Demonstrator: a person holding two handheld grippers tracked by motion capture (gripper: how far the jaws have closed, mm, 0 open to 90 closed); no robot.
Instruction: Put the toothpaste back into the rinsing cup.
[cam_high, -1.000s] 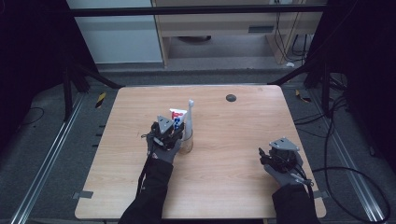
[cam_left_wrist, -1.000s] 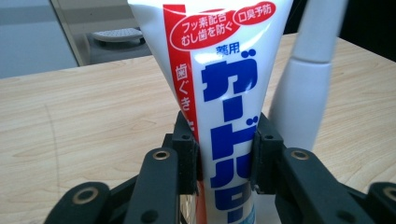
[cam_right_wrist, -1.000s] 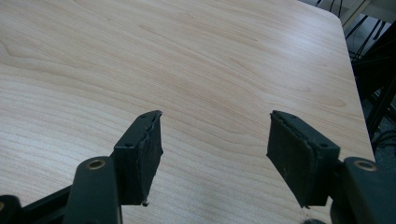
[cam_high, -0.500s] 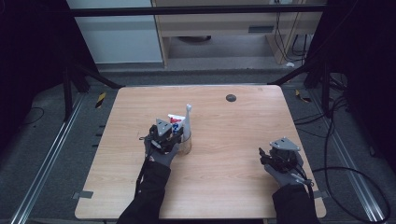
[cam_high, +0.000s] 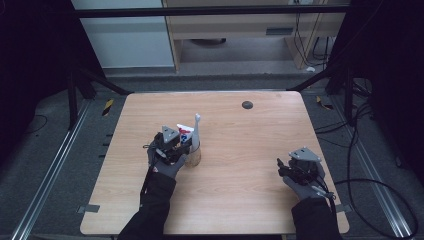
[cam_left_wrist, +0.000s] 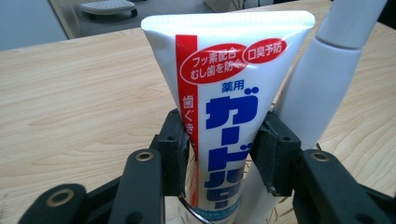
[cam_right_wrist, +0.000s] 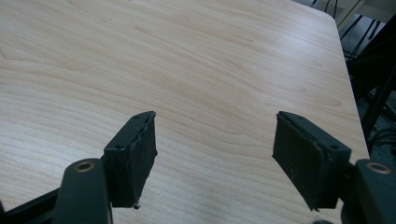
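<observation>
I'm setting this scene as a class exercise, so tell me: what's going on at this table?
A person works at a light wooden table with a gripper in each hand. The left gripper has its fingers either side of a white toothpaste tube with red and blue print, standing in a small cup beside a white toothbrush handle; its jaws have just been opening, apparently letting the tube go. The right gripper waits open over bare wood.

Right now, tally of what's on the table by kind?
Toothpaste tube: 1
White toothbrush: 1
Cup holding both: 1
Dark round spot near the table's far edge: 1
Total: 4
</observation>
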